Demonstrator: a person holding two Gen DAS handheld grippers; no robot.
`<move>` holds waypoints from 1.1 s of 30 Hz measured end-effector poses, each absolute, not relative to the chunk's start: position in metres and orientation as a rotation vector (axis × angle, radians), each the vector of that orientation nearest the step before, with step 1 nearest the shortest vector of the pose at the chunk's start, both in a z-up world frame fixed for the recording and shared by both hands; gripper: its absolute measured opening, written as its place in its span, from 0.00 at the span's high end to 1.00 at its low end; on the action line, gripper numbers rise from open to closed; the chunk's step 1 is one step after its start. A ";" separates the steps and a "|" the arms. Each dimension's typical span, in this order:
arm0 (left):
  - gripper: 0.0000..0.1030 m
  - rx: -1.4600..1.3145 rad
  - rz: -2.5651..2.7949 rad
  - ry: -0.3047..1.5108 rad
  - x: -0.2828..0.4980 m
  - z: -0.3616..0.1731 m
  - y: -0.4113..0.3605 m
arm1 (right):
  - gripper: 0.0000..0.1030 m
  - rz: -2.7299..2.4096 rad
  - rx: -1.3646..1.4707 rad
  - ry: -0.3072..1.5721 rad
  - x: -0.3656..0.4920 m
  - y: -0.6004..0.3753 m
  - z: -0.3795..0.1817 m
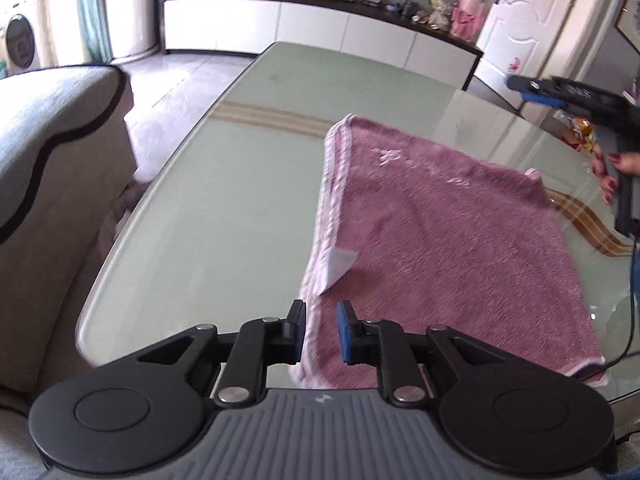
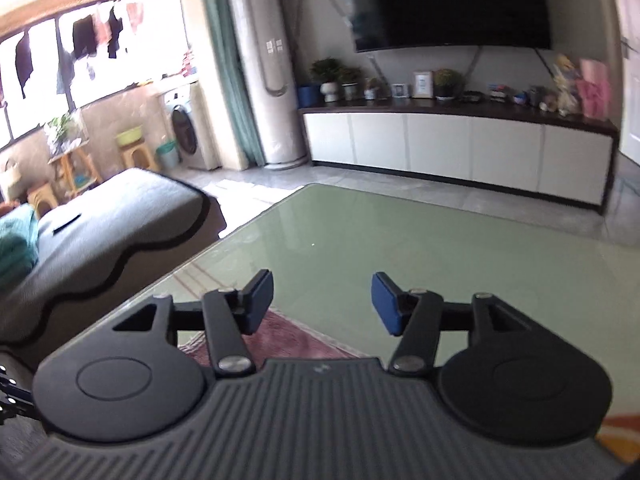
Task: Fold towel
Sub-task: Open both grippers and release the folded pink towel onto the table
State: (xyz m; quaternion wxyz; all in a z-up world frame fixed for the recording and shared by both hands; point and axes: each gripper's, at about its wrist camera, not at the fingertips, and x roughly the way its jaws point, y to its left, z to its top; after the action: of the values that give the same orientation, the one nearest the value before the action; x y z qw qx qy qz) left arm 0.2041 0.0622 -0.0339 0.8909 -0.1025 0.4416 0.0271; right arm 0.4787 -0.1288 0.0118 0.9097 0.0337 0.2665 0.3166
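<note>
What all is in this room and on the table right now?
towel: one, pink-purple with a pale border, lying folded on the table, a white label at its near-left edge
table: one, pale green glass top
sofa: one, grey with dark trim, left of the table
cabinet: one, long, white with a dark top, on the far wall, carrying potted plants and picture frames
television: one, black, above the cabinet
washing machine: one, white, by the window
left gripper: black, blue pads, jaws slightly apart over the towel's near edge
right gripper: black, jaws wide, empty
hand: one, on the right gripper's handle
</note>
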 end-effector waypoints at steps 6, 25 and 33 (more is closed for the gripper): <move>0.71 -0.100 -0.037 0.915 0.253 -0.035 0.028 | 0.38 0.469 0.000 0.635 0.478 -0.196 -0.018; 0.66 -0.013 -0.019 1.042 0.320 -0.085 0.010 | 0.95 0.482 -0.109 0.727 0.517 -0.183 -0.081; 0.57 0.058 -0.007 1.043 0.321 -0.084 0.001 | 0.71 0.389 -0.202 0.711 0.508 -0.187 -0.095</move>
State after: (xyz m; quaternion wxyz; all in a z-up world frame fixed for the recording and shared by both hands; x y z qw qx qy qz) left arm 0.3209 0.0010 -0.0838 0.8666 0.0278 0.4983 -0.0032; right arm 0.5083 -0.1866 -0.0953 0.9141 -0.0982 0.3450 0.1889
